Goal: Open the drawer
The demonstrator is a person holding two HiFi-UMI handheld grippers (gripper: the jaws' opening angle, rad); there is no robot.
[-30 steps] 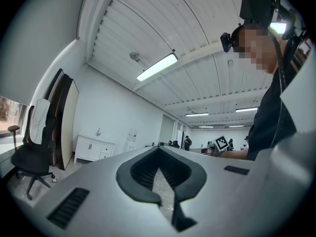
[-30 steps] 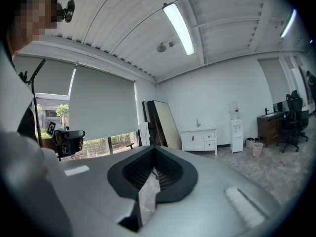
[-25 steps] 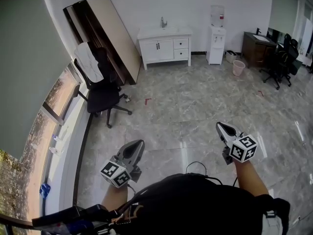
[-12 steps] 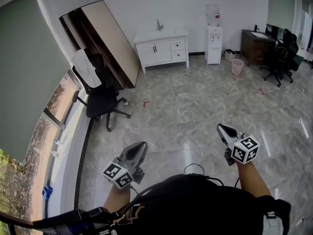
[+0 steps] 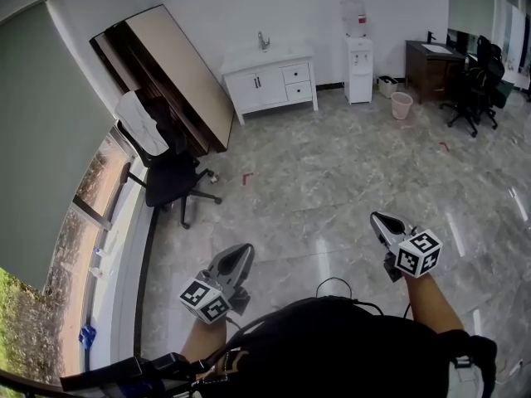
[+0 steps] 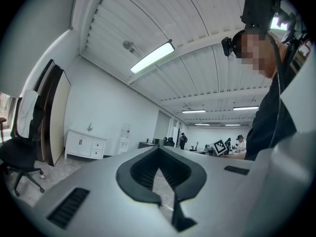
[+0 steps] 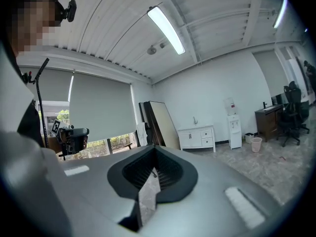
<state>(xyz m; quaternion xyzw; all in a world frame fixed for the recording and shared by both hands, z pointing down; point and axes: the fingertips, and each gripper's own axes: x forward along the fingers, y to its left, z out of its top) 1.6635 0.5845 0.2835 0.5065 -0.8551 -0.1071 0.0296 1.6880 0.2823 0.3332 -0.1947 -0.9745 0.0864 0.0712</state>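
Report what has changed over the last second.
The person has stepped forward across the floor, carrying the left gripper and right gripper along toward the white drawer cabinet. Nothing was gripped or released. Both grippers stay shut, empty and far from the cabinet.

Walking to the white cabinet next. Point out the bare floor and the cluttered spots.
Bare floor runs to the white cabinet, between the office chair at left and the pink bin at right. Crowded: leaning boards behind that chair, and the desk with chairs at far right.
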